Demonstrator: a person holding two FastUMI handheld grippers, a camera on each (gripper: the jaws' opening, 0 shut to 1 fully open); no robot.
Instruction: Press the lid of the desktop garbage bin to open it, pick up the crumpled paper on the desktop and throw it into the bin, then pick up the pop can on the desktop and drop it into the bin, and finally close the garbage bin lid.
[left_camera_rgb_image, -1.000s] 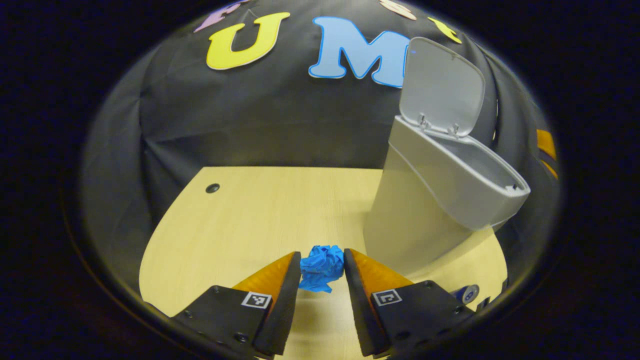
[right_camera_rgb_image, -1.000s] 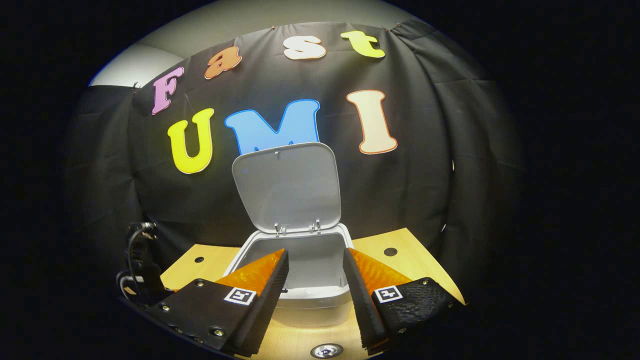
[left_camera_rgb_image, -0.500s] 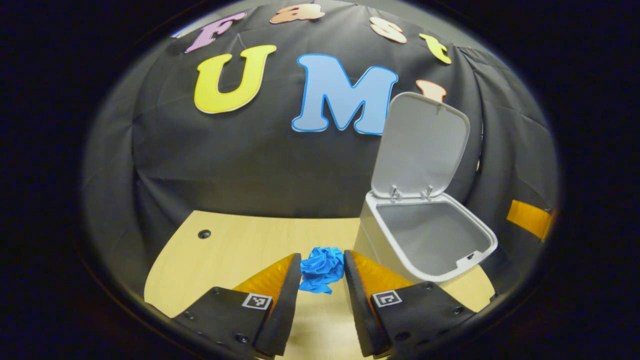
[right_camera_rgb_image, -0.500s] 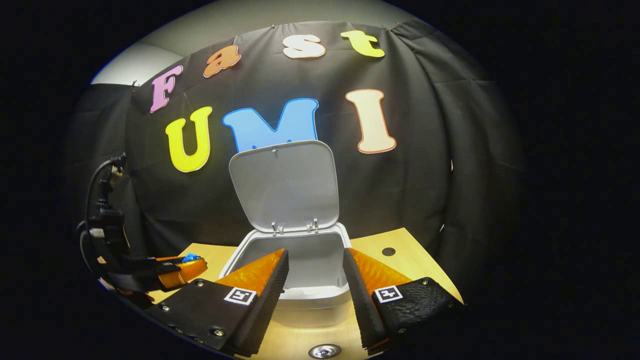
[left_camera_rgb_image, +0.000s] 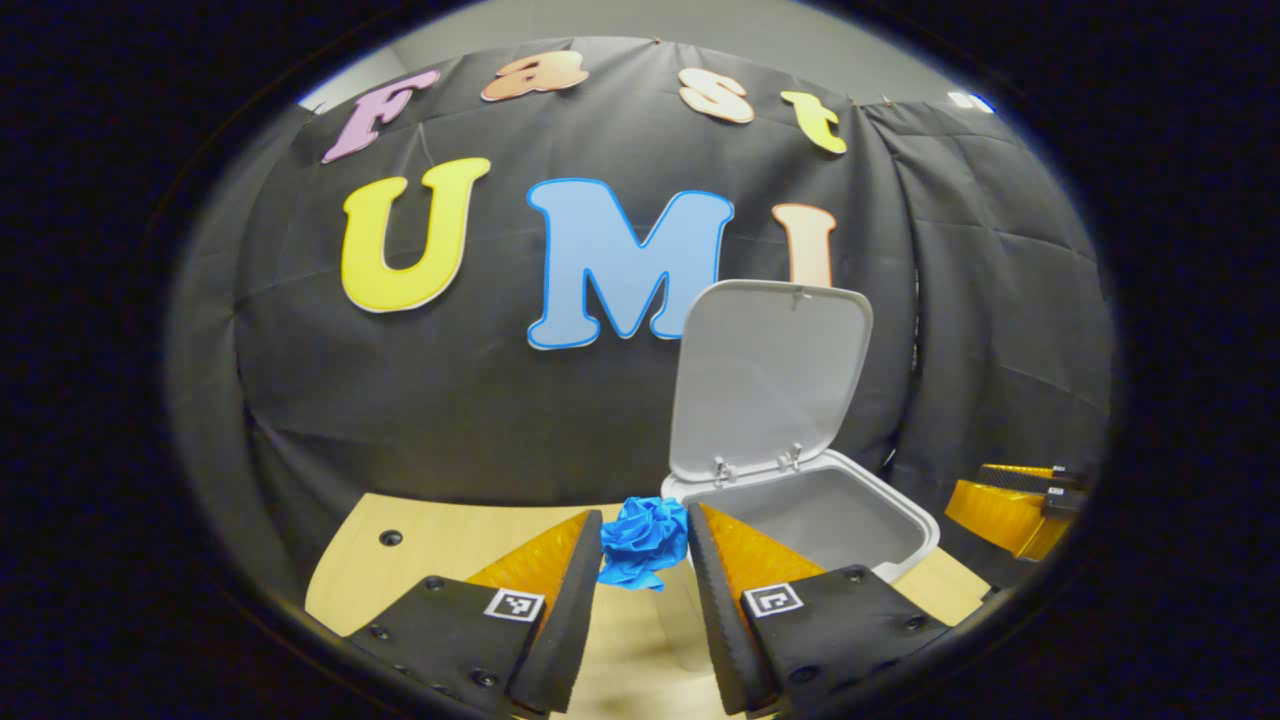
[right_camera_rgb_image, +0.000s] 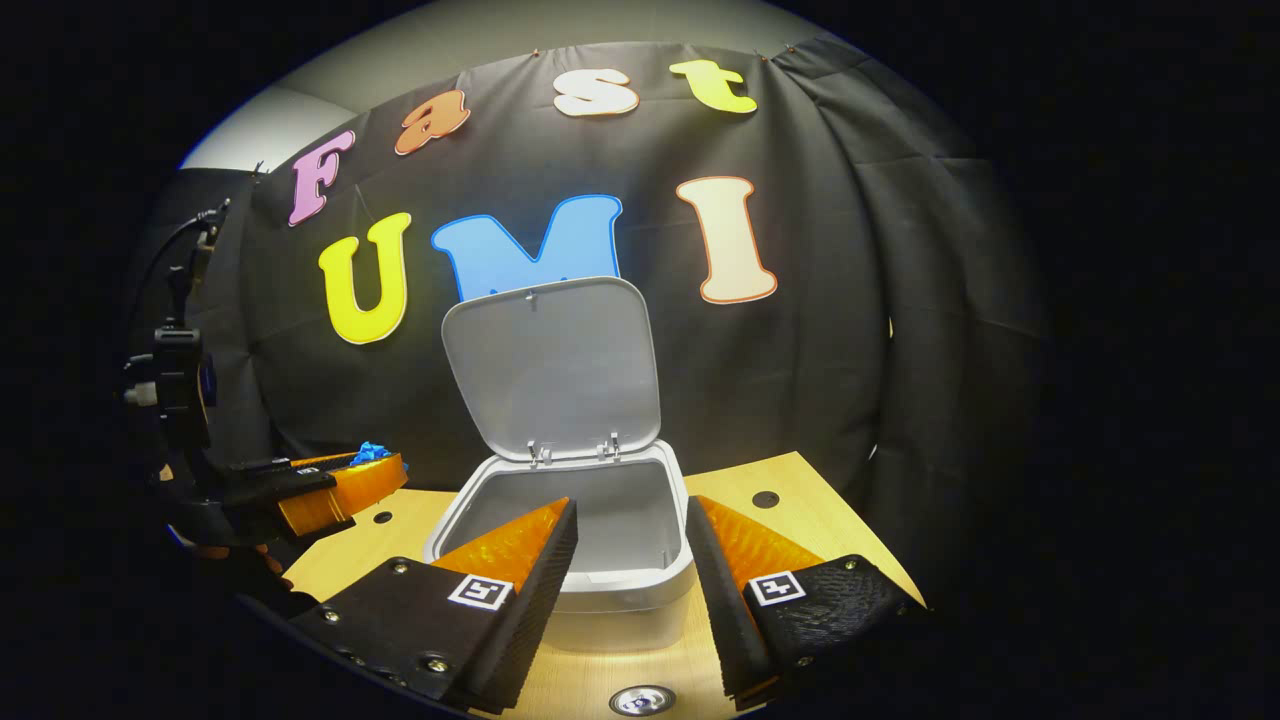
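Observation:
A blue crumpled paper (left_camera_rgb_image: 643, 540) is held between the fingers of my left gripper (left_camera_rgb_image: 643, 545), lifted above the wooden desktop (left_camera_rgb_image: 440, 545). The white garbage bin (left_camera_rgb_image: 880, 535) stands just right of it, its lid (left_camera_rgb_image: 768, 375) raised upright and its inside in view. In the right gripper view the bin (right_camera_rgb_image: 640, 585) sits straight ahead of my right gripper (right_camera_rgb_image: 630, 530), which is open with nothing between its fingers. At the left of that view the left gripper (right_camera_rgb_image: 385, 468) carries the blue paper (right_camera_rgb_image: 370, 452) at about rim height, left of the bin. The top of a pop can (right_camera_rgb_image: 640, 700) peeks up at the bottom edge.
The desktop (right_camera_rgb_image: 800, 510) has small round holes, one (right_camera_rgb_image: 765, 498) right of the bin and one (left_camera_rgb_image: 390, 537) at the far left. Black cloth hangs close behind the bin. In the left gripper view the right gripper (left_camera_rgb_image: 1015, 500) shows at the far right edge.
My left gripper has risen with the blue paper and swung toward the bin, so the bin's opening now lies below and right of it. The right gripper barely moved.

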